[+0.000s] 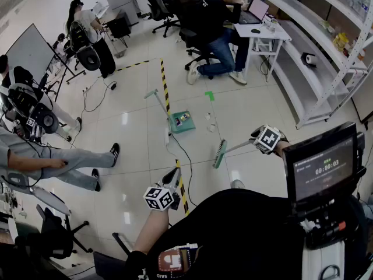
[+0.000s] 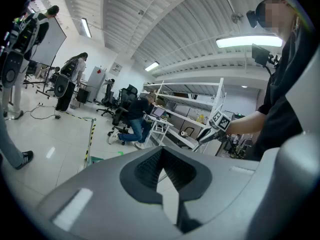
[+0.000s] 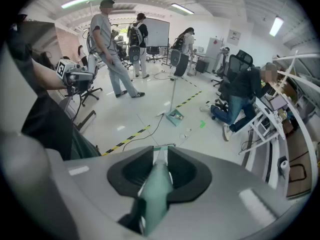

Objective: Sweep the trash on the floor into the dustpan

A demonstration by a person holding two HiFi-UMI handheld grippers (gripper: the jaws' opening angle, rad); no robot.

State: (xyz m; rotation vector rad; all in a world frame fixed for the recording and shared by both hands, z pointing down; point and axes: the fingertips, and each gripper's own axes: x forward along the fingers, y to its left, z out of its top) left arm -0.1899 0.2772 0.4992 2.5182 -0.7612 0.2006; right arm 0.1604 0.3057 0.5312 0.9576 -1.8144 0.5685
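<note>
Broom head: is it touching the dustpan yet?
Apart. The head view shows a stretch of bare floor between the broom head and the dustpan.

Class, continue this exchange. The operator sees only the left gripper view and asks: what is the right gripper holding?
Observer: The right gripper is shut on the handle of the green broom.
Operator: Where is the trash?
Observer: In the head view, white scraps lie on the floor just right of the dustpan, apart from it.
Operator: Is the dustpan empty?
Observer: No, a few pieces already sit in it.
</note>
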